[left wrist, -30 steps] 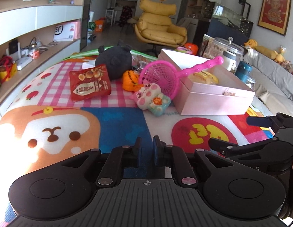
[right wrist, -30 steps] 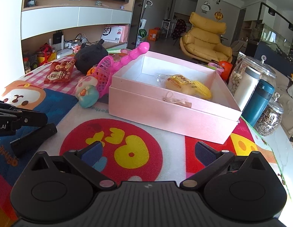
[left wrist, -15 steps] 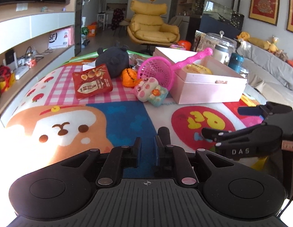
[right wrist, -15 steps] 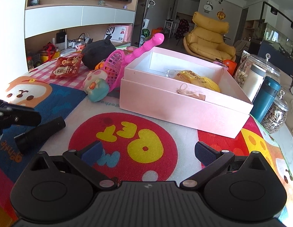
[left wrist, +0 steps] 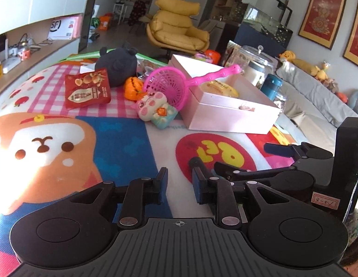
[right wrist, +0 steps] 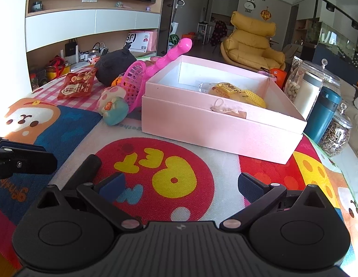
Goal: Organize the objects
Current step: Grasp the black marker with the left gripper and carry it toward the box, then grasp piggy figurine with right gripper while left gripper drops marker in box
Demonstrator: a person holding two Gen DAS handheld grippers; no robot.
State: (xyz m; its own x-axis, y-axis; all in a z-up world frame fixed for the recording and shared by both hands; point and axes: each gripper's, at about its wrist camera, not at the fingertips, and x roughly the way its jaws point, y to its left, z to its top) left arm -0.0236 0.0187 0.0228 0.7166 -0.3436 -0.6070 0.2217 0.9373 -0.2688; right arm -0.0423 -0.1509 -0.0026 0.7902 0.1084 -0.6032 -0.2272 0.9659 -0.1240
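An open pink box [right wrist: 215, 127] [left wrist: 229, 113] sits on the colourful play mat and holds a yellow snack pack [right wrist: 227, 91] and a yellow toy. A pink toy net [left wrist: 169, 85] [right wrist: 137, 80] leans on the box's left wall. A pig squishy toy [left wrist: 155, 110] [right wrist: 111, 106], an orange pumpkin toy [left wrist: 131, 90], a red snack bag [left wrist: 86, 90] [right wrist: 77, 85] and a dark plush [left wrist: 116, 65] [right wrist: 114, 64] lie left of the box. My left gripper [left wrist: 179, 184] is partly open and empty, low over the mat. My right gripper [right wrist: 179, 184] is wide open and empty in front of the box.
Glass jars [right wrist: 336, 133], a white cup and a teal bottle [right wrist: 322, 113] stand right of the box. A shelf unit [right wrist: 86, 46] runs along the left. A yellow armchair [left wrist: 179, 32] is behind the mat, a grey sofa [left wrist: 317, 97] at the right.
My left gripper's jaws have opened from nearly shut to a small gap. Both grippers have drawn back a little from the box and toys.
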